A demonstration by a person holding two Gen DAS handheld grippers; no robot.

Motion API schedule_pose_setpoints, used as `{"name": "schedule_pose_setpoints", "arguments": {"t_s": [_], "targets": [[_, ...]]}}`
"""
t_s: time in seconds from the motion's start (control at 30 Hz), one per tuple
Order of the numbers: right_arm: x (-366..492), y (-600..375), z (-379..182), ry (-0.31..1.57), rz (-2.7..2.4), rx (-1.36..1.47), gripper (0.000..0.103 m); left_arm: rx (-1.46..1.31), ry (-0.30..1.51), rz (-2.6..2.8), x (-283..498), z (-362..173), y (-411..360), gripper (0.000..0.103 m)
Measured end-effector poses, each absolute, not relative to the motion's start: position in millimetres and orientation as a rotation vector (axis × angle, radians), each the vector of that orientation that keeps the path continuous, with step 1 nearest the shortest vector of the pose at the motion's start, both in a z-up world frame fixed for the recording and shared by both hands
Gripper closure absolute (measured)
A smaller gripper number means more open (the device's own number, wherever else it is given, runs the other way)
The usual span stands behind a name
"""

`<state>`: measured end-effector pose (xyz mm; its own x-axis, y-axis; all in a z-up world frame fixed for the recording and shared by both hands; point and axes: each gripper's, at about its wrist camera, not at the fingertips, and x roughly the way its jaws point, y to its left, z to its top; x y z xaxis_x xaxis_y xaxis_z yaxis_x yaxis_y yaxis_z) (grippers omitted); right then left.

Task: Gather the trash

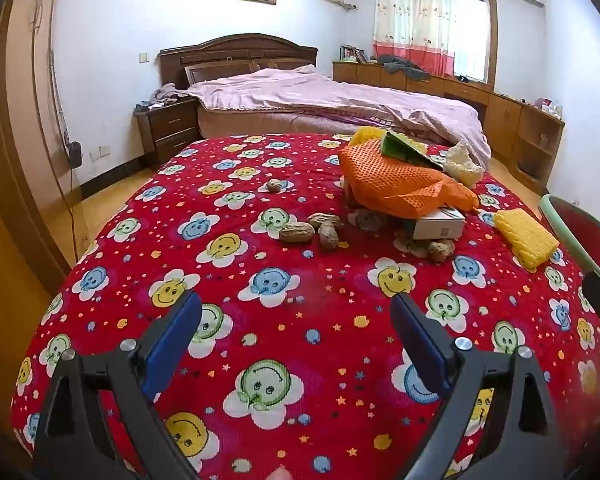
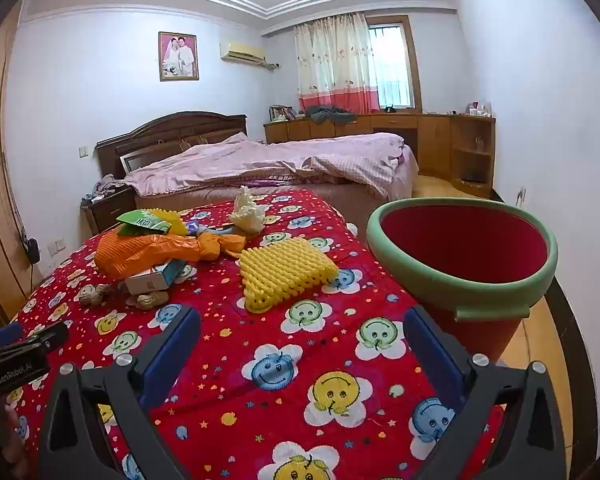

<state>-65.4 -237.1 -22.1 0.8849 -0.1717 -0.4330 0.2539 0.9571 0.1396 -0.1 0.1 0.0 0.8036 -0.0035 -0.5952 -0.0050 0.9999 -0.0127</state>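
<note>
Left gripper [image 1: 296, 312]: jaws wide, empty, above the red smiley-flower blanket [image 1: 228, 360].
Right gripper [image 2: 302, 328]: jaws wide, empty.
Peanut shells [image 1: 312, 230]: far centre.
Red bin with green rim [image 2: 460, 248]: right.

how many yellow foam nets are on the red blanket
2. One yellow foam net lies flat beside the red bin; another yellow foam net sits in the trash pile, mostly under a green wrapper. More may be hidden.

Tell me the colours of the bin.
Bin: red with a green rim, best in the right wrist view.
</note>
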Motion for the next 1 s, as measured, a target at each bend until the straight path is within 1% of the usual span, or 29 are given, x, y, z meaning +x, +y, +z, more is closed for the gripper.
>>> {"name": "schedule_pose_setpoints", "arguments": {"t_s": [1.0], "targets": [[-65.5, -238.1, -22.2, 0.431, -0.222, 0.204, 0.000, -0.019, 0.641, -0.001, -0.1, 0.0, 0.2, 0.008]]}}
